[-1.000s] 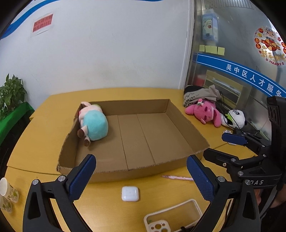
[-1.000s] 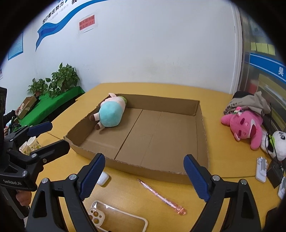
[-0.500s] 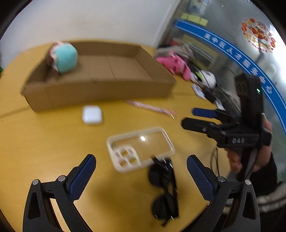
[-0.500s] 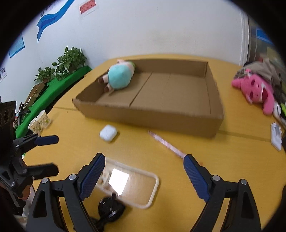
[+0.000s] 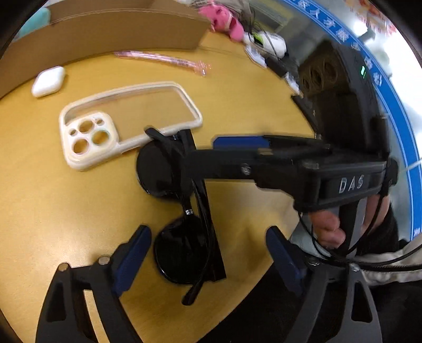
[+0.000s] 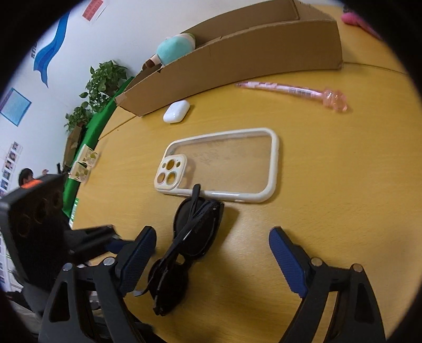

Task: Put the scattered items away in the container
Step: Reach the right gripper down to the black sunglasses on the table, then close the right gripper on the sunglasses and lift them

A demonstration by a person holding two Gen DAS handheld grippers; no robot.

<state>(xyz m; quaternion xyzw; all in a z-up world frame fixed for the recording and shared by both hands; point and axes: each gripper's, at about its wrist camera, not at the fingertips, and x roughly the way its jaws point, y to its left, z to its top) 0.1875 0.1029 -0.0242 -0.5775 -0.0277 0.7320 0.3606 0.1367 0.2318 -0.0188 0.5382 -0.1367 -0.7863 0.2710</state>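
Observation:
Folded black sunglasses point(image 5: 182, 227) point(image 6: 184, 245) lie on the yellow table near its front edge. My left gripper point(image 5: 208, 253) is open, low over them, its fingers either side of the near lens. My right gripper point(image 6: 211, 261) is open and low over them too; in the left wrist view its fingers point(image 5: 237, 143) reach across the far lens. A clear phone case point(image 5: 124, 118) point(image 6: 224, 163), a white earbud case point(image 5: 48, 80) point(image 6: 176, 111) and a pink pen point(image 5: 163, 59) point(image 6: 290, 89) lie beyond. The cardboard box point(image 5: 105, 29) point(image 6: 237, 58) holds a teal plush point(image 6: 174, 48).
A pink plush point(image 5: 224, 21) and a white plush point(image 5: 271, 43) lie right of the box with small gadgets. Paper cups point(image 6: 84, 163) stand at the table's left edge; potted plants point(image 6: 100, 87) lie beyond. The table edge is just below the sunglasses.
Both grippers have dropped and pulled back from the box toward the table's front edge. They now close in over the sunglasses from either side.

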